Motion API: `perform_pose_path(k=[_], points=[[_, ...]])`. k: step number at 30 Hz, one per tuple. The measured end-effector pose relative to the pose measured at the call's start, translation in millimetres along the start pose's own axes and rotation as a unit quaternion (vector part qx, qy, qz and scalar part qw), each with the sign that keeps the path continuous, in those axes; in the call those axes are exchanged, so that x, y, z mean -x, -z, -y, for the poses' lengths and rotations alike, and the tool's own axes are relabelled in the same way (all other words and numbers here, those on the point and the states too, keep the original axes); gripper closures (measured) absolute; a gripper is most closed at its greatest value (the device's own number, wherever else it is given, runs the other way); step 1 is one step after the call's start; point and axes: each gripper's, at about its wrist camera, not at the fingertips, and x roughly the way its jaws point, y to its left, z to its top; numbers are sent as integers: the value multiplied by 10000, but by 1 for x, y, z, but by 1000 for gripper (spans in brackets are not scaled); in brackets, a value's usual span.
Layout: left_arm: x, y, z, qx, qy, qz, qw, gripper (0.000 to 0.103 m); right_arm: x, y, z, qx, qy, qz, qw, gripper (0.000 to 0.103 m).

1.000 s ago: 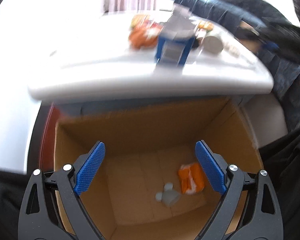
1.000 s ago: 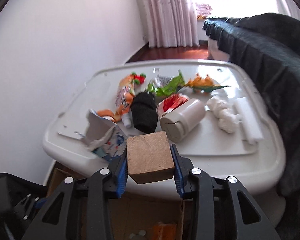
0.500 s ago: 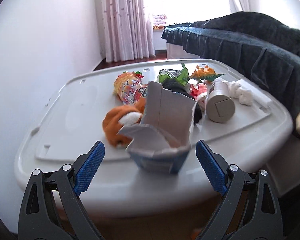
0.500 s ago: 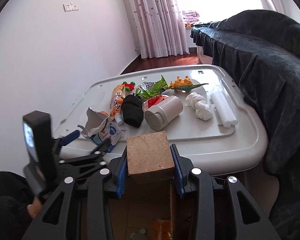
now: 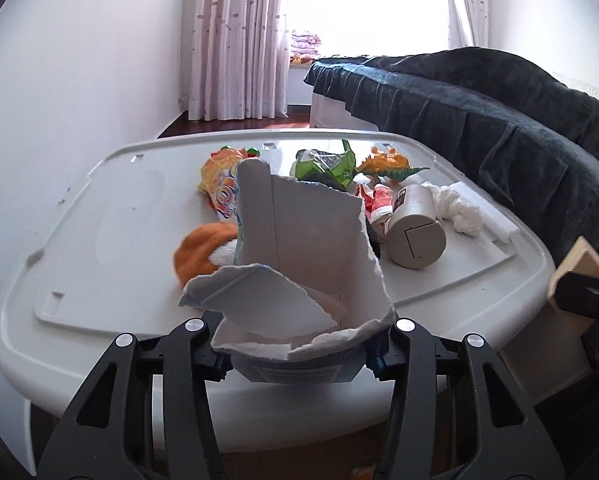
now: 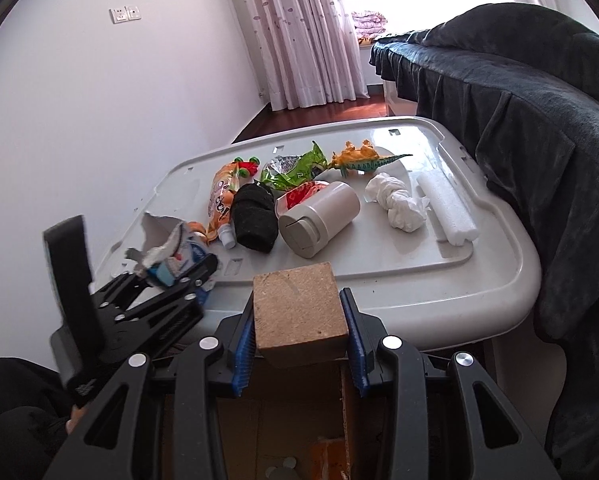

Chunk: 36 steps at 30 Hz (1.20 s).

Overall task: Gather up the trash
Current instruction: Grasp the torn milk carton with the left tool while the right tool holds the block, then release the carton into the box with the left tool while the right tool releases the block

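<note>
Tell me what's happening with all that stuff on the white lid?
A person is picking up trash with two hand-held grippers. The left gripper has just closed on a torn paper carton at the near edge of the white lid. The right gripper holds a brown block above an open cardboard box. Wrappers, a beige bottle and a toy dinosaur remain on the lid.
</note>
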Motion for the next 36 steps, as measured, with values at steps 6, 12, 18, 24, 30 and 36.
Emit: perform_pose_path(k=[6, 12, 18, 24, 30, 36], points=[[49, 2, -5, -22, -211, -180, 9996, 56, 1, 0, 1, -33, -96, -9, 9999, 64], [97, 33, -13, -46, -496, -659, 9966, 55, -1, 8, -3, -135, -263, -140, 9995, 65], [116, 82, -19, 41, -750, -1267, 9891, 55, 13, 46, -35, 75, -564, -265, 9980, 65], [105, 106, -28, -66, -826, -1593, 9837, 55, 9, 91, -61, 206, -570, -637, 9961, 65], [96, 111, -29, -87, -802, -1709, 9820, 55, -9, 96, -64, 278, -465, -935, 9941, 64], [94, 111, -27, -117, -788, -1686, 9825, 55, -12, 99, -61, 207, -486, -988, 9937, 64]])
